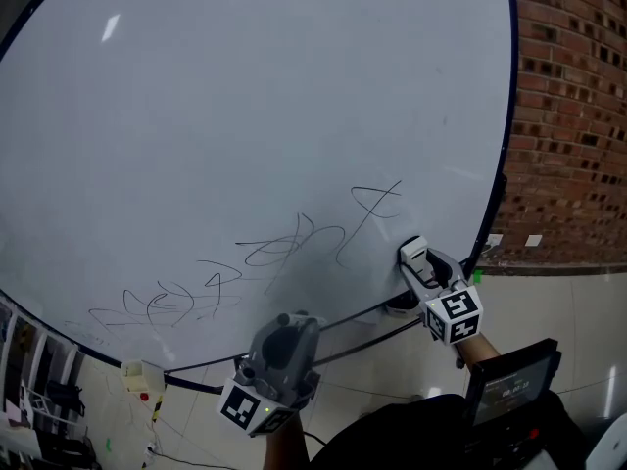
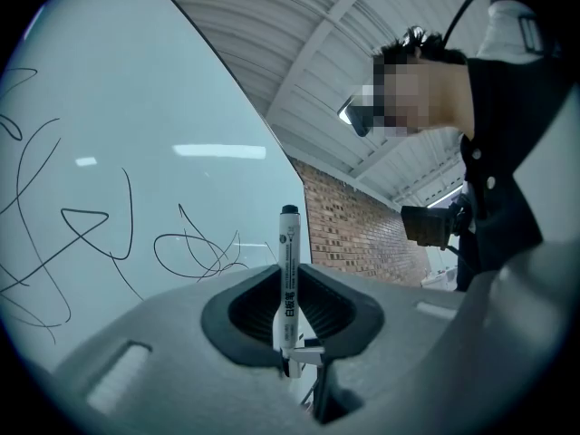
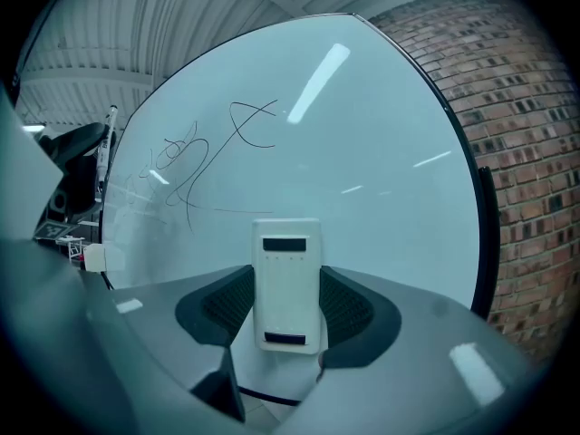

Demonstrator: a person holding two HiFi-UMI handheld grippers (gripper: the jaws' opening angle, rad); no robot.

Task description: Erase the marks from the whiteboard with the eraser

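1. The right gripper (image 3: 288,326) is clamping the white eraser (image 3: 288,275) at the lower centre of its view.
2. The left gripper (image 2: 290,320) is pinching an upright marker (image 2: 288,261).
3. The whiteboard (image 1: 245,96) is filling the head view, with scribbled marks (image 1: 284,253) showing at lower centre.

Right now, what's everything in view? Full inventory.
whiteboard: one, white with dark frame, upright ahead
marks: several scribbles, black, lower middle of the whiteboard
brick wall: one, red-brown, right of the whiteboard
screen: one, black, lower right, near the person
marker: one, white with black cap, upright in the left gripper
eraser: one, white, in the right gripper, by the whiteboard's lower right edge
left gripper: one, grey, shut on marker
right gripper: one, grey, shut on eraser
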